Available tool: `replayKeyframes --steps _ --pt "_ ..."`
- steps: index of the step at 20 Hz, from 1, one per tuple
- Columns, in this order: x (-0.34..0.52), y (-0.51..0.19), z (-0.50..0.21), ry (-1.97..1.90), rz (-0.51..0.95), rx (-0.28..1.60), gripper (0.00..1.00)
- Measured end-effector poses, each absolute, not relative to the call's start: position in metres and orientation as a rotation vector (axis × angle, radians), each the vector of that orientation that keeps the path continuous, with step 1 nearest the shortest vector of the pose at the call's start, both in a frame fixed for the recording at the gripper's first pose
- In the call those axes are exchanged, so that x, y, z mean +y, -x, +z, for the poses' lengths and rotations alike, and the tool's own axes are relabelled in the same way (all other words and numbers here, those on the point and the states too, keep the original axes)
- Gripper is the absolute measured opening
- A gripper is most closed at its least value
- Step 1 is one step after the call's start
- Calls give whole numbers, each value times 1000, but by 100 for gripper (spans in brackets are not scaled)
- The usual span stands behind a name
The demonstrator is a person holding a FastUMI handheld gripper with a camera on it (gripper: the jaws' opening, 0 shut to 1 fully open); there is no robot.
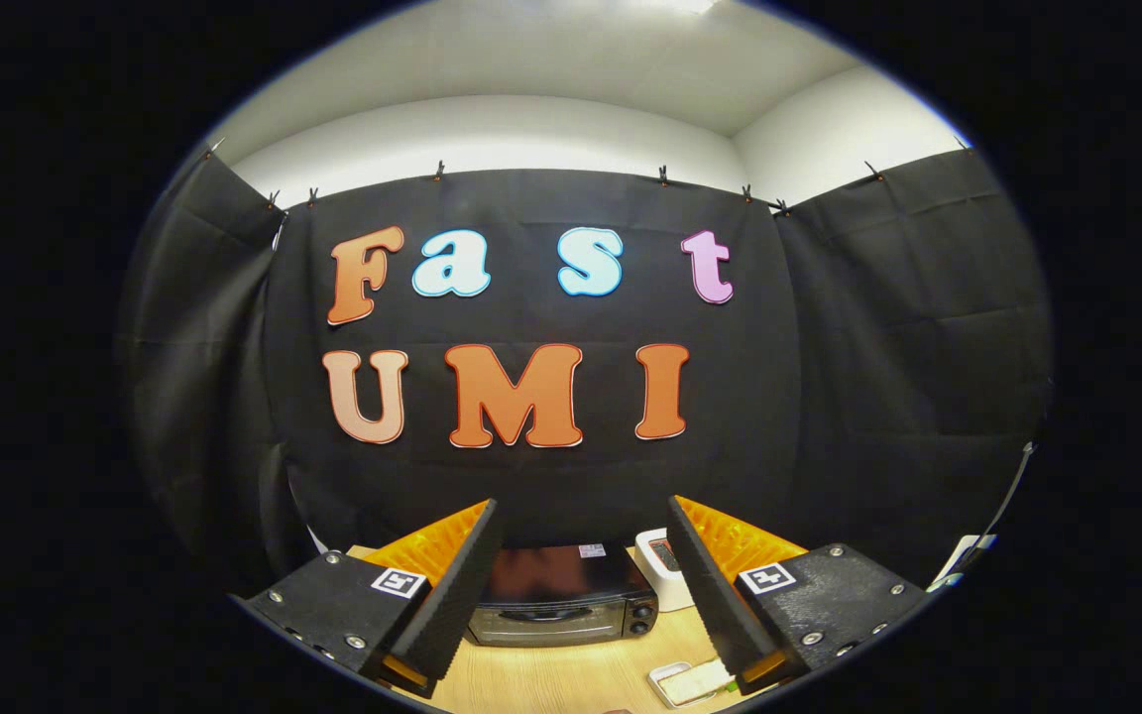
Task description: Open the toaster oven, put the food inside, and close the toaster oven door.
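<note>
The gripper [586, 565] hangs above the wooden bench [571, 679] with its fingers [457, 585] spread wide apart and nothing between them. Seen through the gap, the toaster oven [561, 595] sits at the far side of the bench against the black cloth wall, door closed (its handle and two knobs face the gripper). A small white device [658, 570] stands just right of the oven. Nearer, by the right finger, a small white tray holding food [692, 682] rests on the bench.

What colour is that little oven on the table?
The toaster oven is black with a silvery front, seen in the gripper view beyond the open gripper.
</note>
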State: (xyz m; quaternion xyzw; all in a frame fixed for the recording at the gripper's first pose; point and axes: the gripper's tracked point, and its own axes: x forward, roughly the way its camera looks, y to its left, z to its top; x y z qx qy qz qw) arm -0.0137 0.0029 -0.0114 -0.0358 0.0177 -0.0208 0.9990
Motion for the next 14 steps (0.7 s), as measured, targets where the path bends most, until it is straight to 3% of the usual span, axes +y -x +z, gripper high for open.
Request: replayKeyframes --steps 14 --pt "16 2 -26 79 -28 31 99"
